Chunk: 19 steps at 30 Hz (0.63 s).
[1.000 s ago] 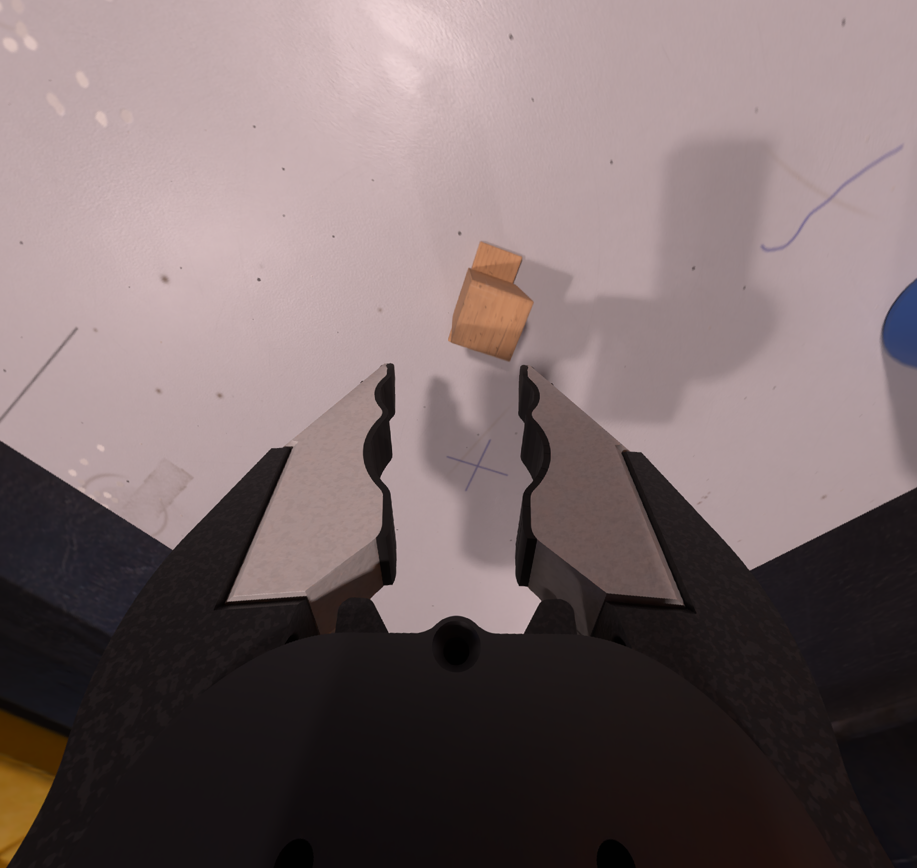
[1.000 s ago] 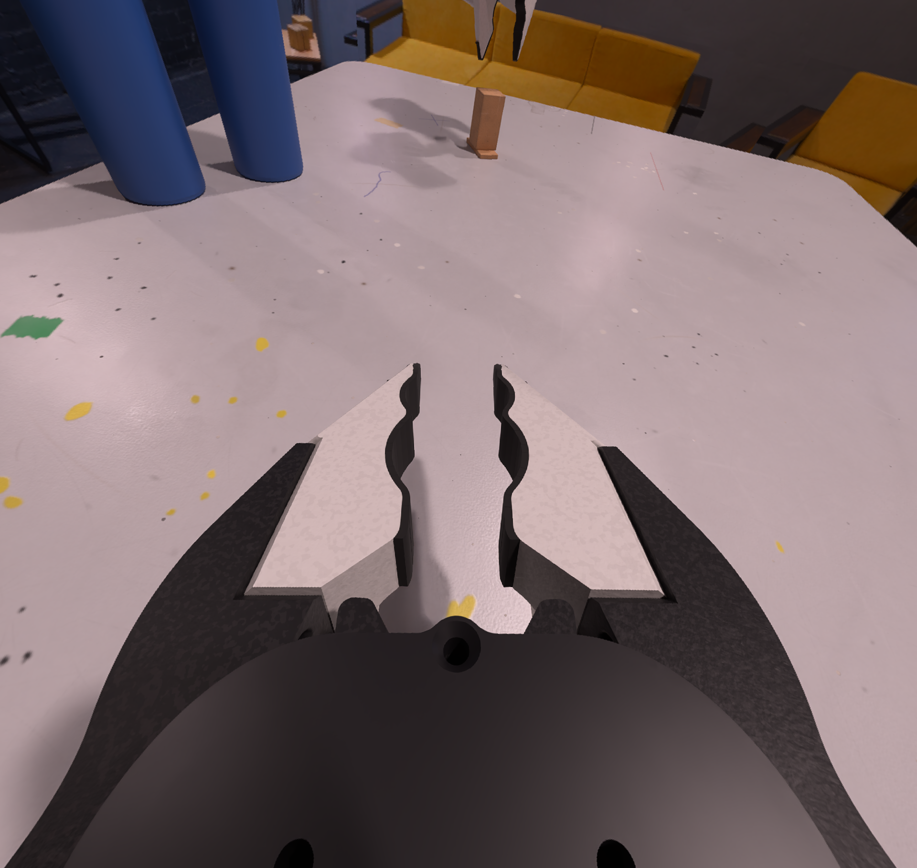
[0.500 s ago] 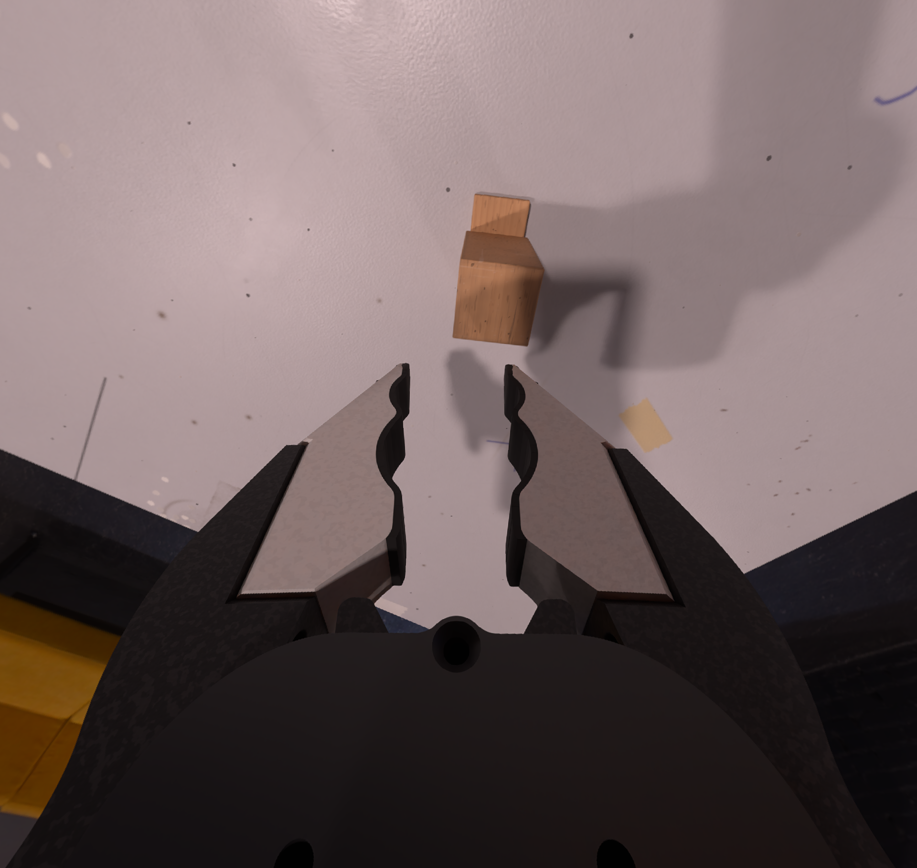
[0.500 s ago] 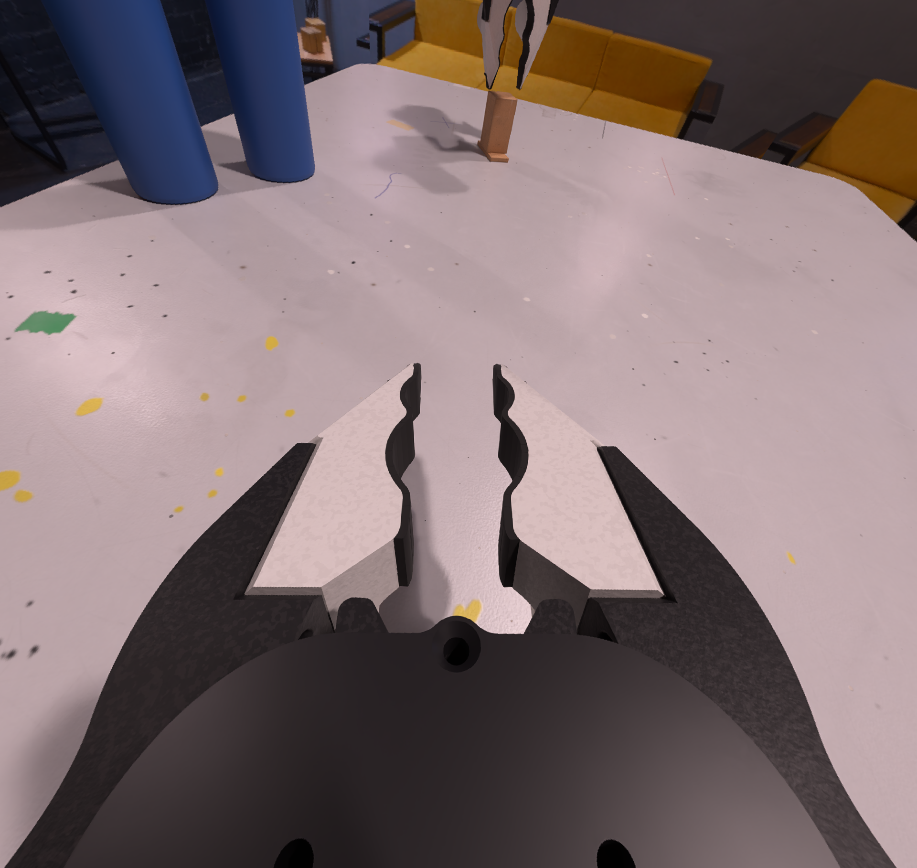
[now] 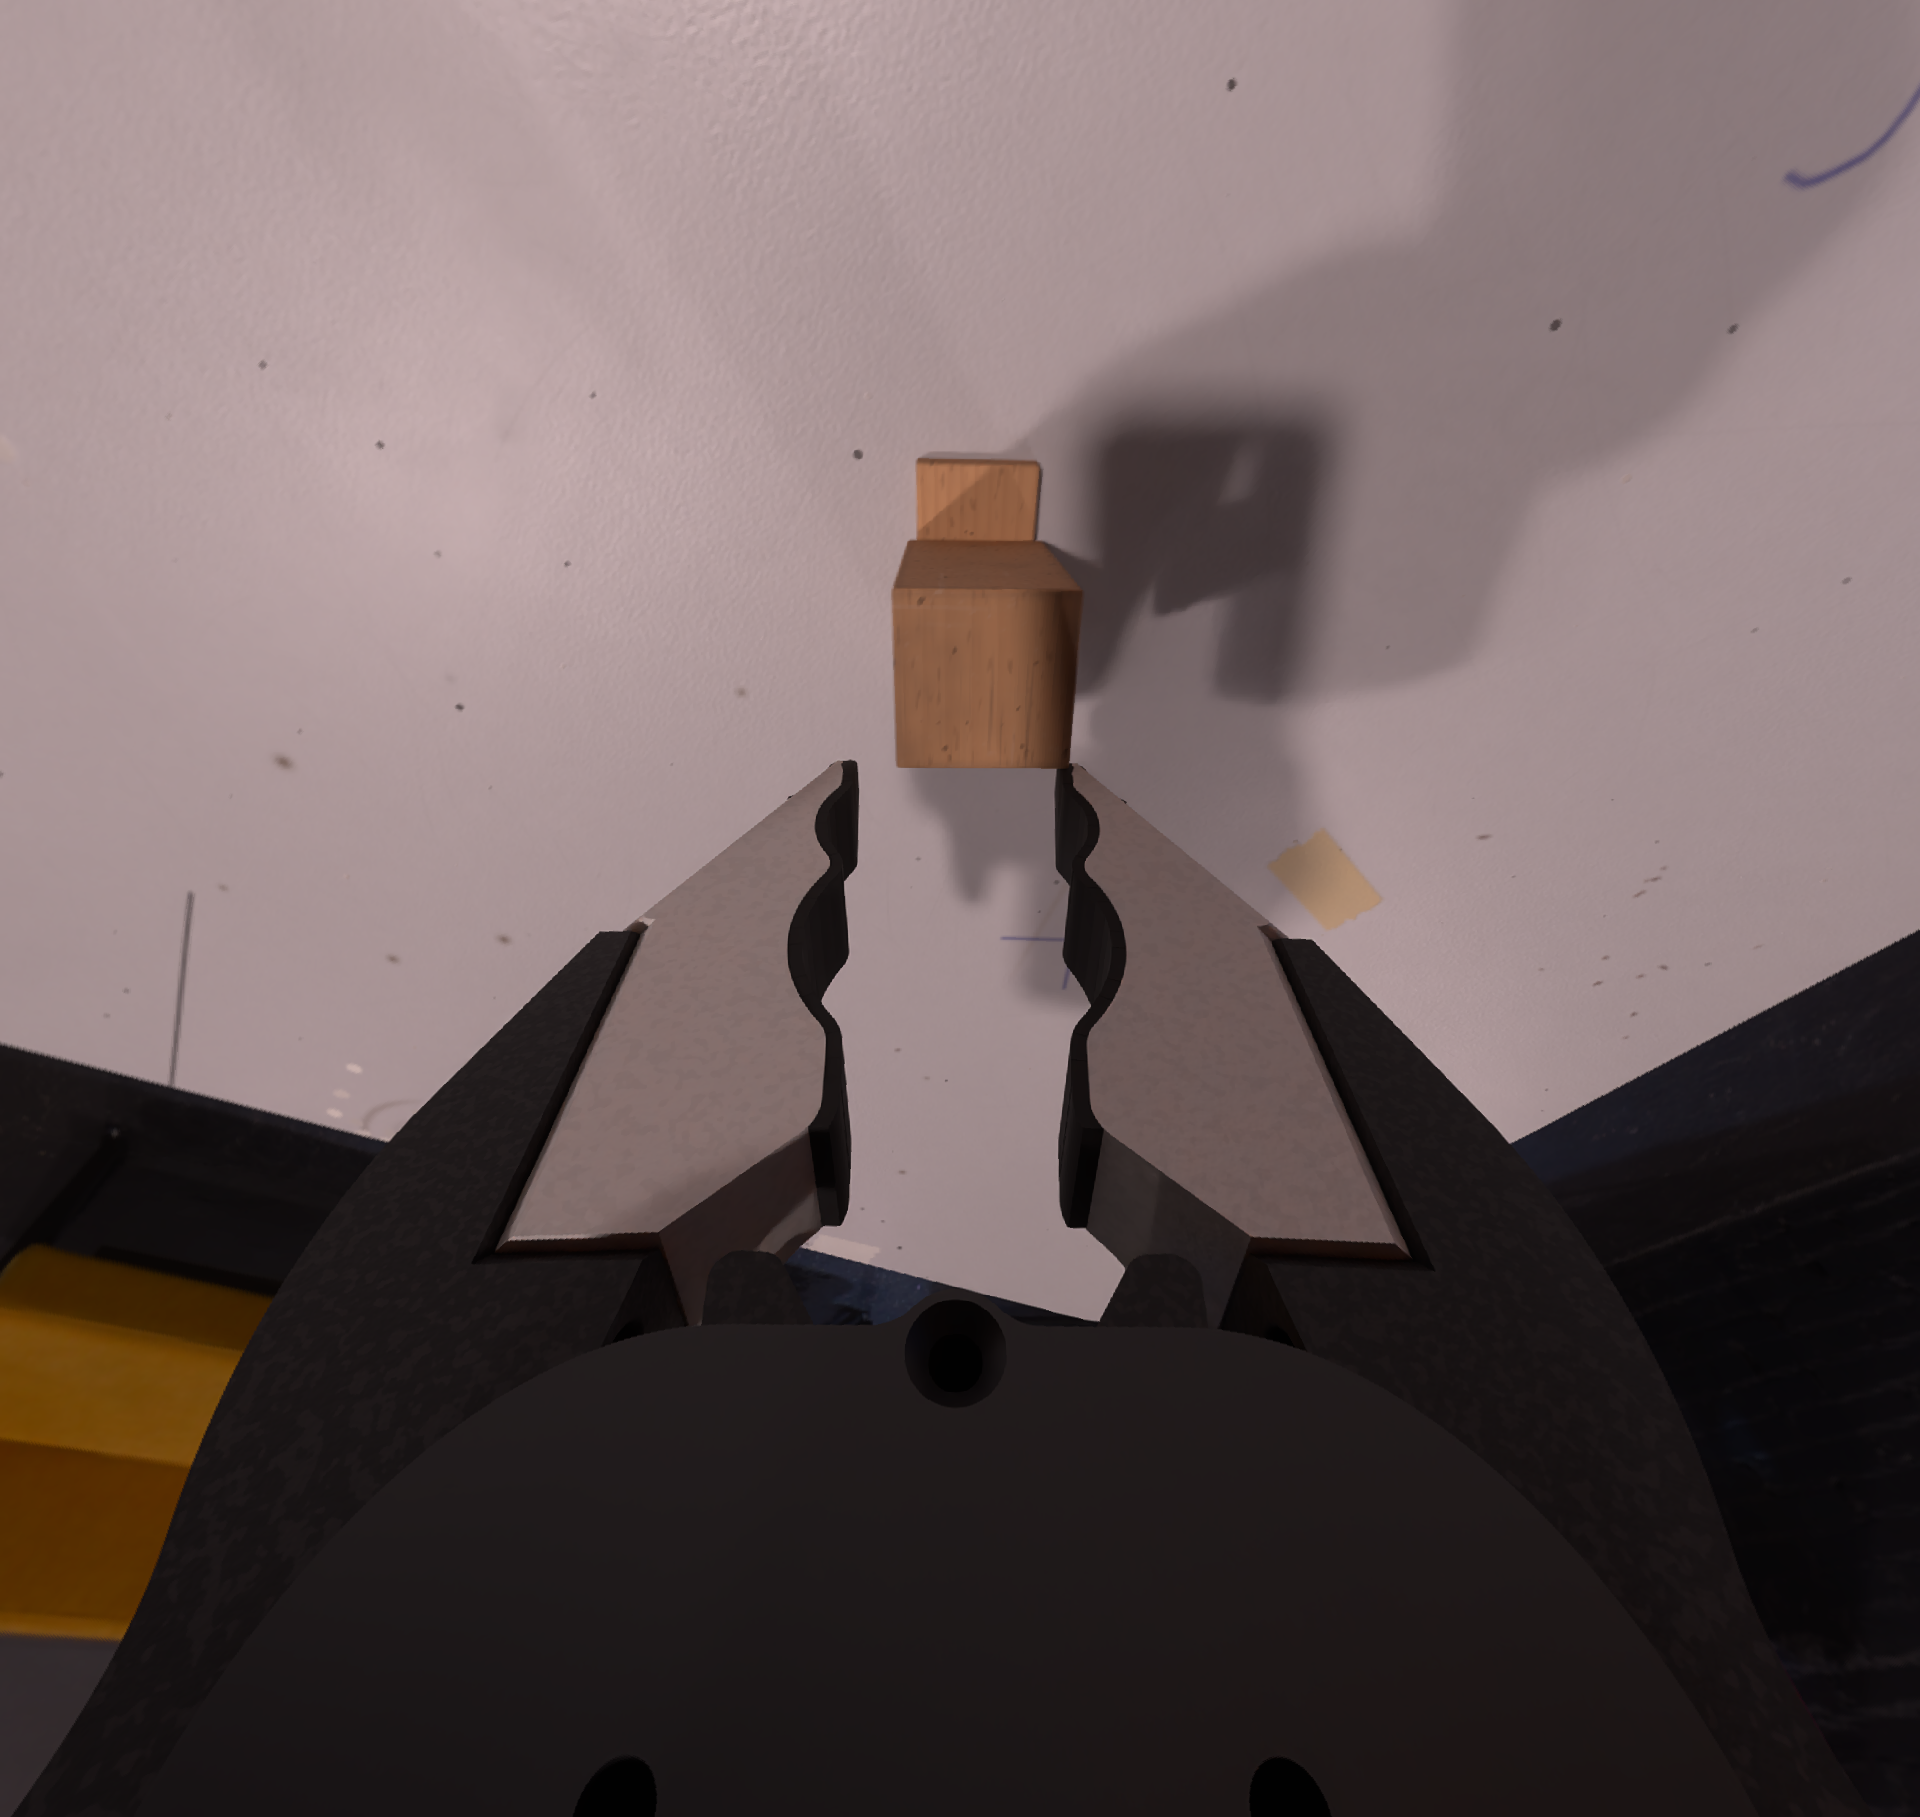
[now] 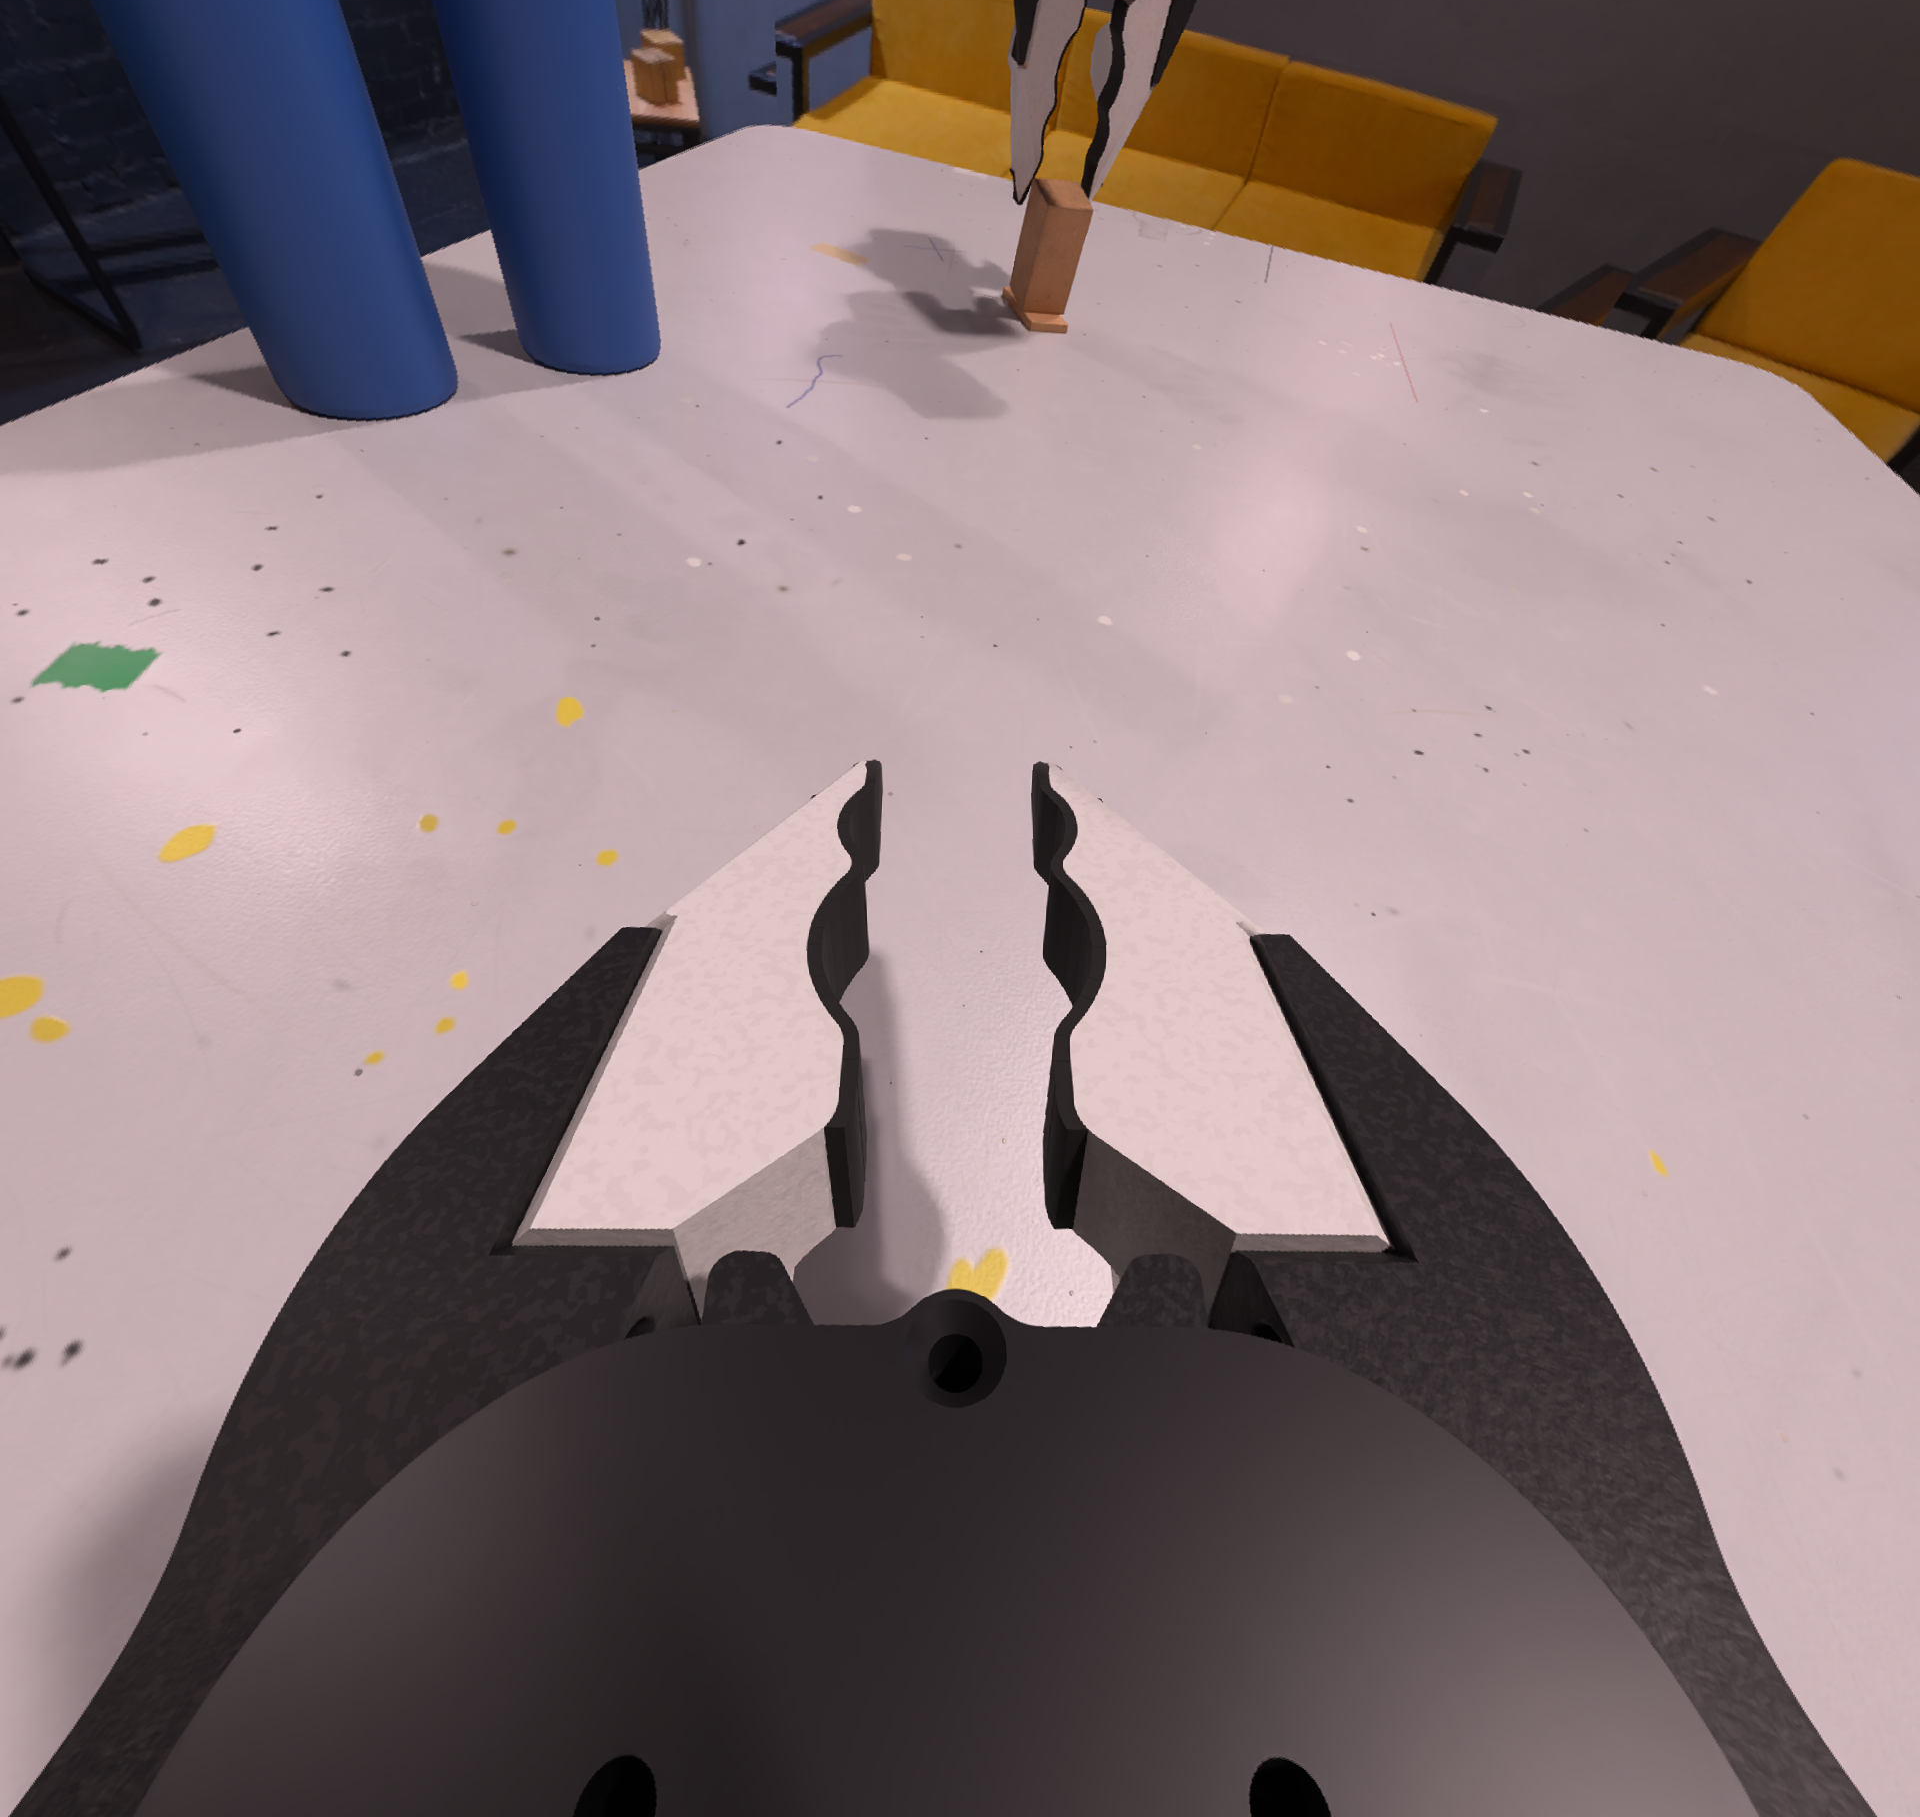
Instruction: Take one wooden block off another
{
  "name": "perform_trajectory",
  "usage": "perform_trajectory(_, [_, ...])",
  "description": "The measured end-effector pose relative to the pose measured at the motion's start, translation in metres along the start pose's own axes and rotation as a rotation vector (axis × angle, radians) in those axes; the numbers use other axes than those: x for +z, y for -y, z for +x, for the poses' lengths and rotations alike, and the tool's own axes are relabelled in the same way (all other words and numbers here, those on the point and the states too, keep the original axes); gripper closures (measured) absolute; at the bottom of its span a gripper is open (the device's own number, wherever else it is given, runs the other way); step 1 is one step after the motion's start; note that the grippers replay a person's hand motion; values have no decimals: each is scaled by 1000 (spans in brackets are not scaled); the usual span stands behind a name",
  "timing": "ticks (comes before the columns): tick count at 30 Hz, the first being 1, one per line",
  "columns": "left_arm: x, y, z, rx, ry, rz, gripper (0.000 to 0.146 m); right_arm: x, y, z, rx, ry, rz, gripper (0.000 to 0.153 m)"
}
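Observation:
A tall wooden block stands upright on a flat wooden block on the white table. In the right wrist view the tall block rises from the flat block at the far side of the table. My left gripper is open and empty, its fingertips just above the tall block's top and either side of it; it also shows in the right wrist view. My right gripper is open and empty, low over the table's near part, far from the blocks.
Two blue pillars stand at the table's far left. Yellow sofas sit beyond the far edge. A small side table with wooden blocks stands in the background. A tan tape patch lies near the blocks.
My left gripper has come down and closer over the stacked blocks, so its fingertips now flank the tall block's top. The right gripper has drifted slightly forward.

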<state>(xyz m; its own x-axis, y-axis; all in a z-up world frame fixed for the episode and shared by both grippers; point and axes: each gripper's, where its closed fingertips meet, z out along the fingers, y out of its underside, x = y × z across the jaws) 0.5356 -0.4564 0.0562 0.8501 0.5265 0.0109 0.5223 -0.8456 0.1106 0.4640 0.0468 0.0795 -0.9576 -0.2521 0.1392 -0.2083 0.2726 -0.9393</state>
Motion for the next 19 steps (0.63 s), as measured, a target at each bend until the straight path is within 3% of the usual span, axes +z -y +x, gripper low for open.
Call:
perform_trajectory(9, [-4, 7, 6, -45, -52, 8, 115, -1, 3, 3, -2, -18, 11, 124])
perform_trajectory(15, [-40, 11, 4, -168, -54, 52, 115, -1, 2, 5, 10, -31, 10, 124])
perform_trajectory(19, [-67, 18, 3, -175, -10, -20, 115, -1, 4, 5, 5, -33, 9, 124])
